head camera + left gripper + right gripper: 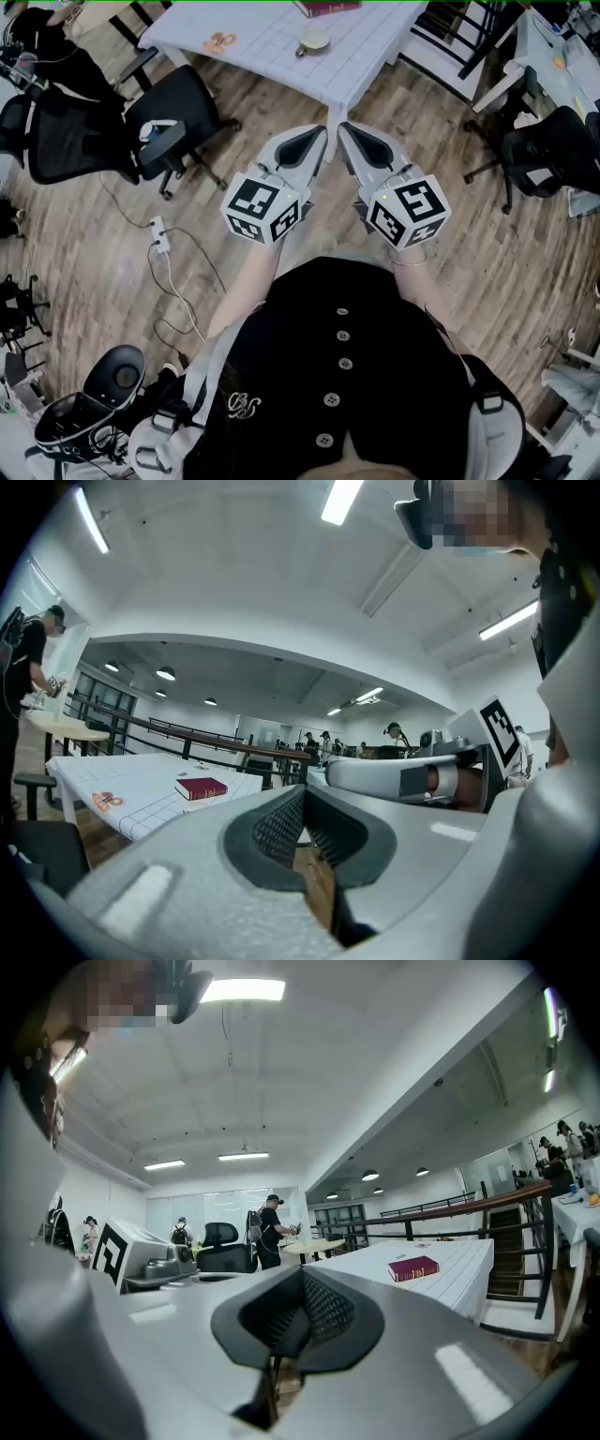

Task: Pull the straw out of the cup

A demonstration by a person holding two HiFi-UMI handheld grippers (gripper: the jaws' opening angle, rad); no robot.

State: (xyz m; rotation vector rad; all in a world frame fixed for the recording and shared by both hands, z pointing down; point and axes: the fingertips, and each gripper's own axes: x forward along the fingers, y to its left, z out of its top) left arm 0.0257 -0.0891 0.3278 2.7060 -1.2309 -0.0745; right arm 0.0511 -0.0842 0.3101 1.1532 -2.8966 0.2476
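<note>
A small pale cup (314, 40) stands on the white gridded table (272, 47) ahead of me; I cannot make out a straw in it. My left gripper (322, 131) and right gripper (343, 128) are held side by side over the wooden floor, short of the table's near corner, both pointing level toward it. In the left gripper view the left gripper (302, 789) has its jaws together with nothing between them. The right gripper (302, 1274) looks the same in its own view. The cup is hidden in both gripper views.
A dark red book (326, 7) (201, 787) (413, 1267) and orange-handled scissors (220, 41) (106, 801) lie on the table. Black office chairs stand at left (169, 127) and right (548, 150). A power strip with cable (159, 234) lies on the floor.
</note>
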